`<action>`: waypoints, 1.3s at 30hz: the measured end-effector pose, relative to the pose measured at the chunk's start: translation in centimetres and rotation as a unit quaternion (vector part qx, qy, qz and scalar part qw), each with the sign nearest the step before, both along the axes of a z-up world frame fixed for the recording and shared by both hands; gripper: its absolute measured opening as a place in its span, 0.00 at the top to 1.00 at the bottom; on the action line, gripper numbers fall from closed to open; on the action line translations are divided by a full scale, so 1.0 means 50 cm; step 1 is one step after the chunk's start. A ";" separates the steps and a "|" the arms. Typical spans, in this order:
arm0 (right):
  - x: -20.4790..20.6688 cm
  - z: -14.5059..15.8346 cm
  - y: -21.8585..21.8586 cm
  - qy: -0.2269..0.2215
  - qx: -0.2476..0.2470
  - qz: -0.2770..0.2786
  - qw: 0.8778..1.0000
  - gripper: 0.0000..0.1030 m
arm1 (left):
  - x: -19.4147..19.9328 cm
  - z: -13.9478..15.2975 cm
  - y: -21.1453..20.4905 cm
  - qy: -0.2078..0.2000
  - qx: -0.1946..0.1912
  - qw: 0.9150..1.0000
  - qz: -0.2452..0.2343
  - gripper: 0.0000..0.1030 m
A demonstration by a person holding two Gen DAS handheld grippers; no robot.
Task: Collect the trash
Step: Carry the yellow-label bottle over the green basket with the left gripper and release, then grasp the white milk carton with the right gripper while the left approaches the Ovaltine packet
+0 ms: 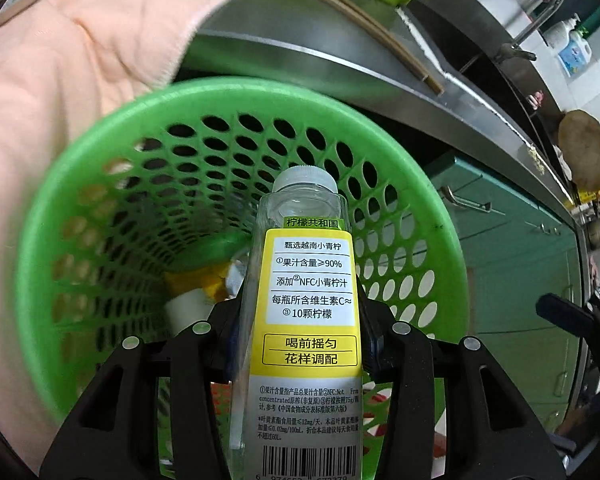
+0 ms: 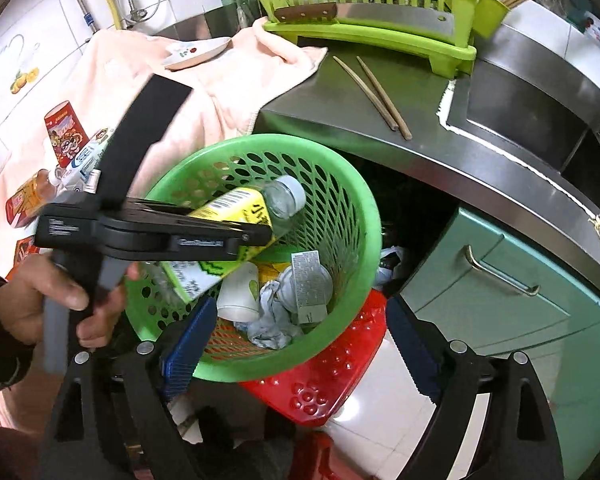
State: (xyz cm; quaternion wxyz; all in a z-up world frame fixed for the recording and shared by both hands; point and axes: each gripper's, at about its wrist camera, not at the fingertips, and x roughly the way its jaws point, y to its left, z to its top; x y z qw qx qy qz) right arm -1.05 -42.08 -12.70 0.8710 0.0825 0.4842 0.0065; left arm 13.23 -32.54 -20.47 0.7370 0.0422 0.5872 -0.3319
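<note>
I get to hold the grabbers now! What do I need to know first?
Left gripper: shut on the juice bottle, cap end over the green basket.
Right gripper: open, empty, beside the basket.
Done: a white cup, crumpled wrappers and other trash lie in the basket.
Left: drop the bottle in. A red paper cup and snack packets wait on the pink cloth.

Bright, even light fills both fisheye views, edges bow and darken, the steel counter (image 2: 380,120) glares, and the pink cloth (image 1: 60,80) smears with blur.
</note>
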 end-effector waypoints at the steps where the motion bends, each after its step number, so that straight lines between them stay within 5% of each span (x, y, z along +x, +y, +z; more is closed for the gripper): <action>1: -0.003 -0.001 -0.003 0.000 0.001 -0.001 1.000 0.19 | -0.001 -0.007 -0.005 0.005 0.002 1.000 0.000 0.57; 7: -0.012 0.005 -0.010 -0.003 0.005 -0.005 1.000 0.19 | -0.015 -0.012 -0.005 0.007 -0.002 1.000 0.005 0.50; 15: 0.003 0.033 0.025 -0.023 0.013 0.017 1.000 0.18 | -0.029 0.057 0.071 -0.032 -0.009 0.999 0.019 0.48; 23: 0.055 0.068 0.112 -0.045 0.023 0.068 0.996 0.16 | -0.040 0.161 0.264 -0.082 -0.007 0.992 0.092 0.45; 29: 0.111 0.083 0.214 -0.045 0.035 0.114 0.992 0.14 | -0.065 0.220 0.438 -0.122 0.012 0.979 0.162 0.38; 39: 0.236 0.088 0.356 0.002 0.104 0.140 0.985 0.12 | -0.121 0.257 0.648 -0.155 0.046 0.962 0.220 0.28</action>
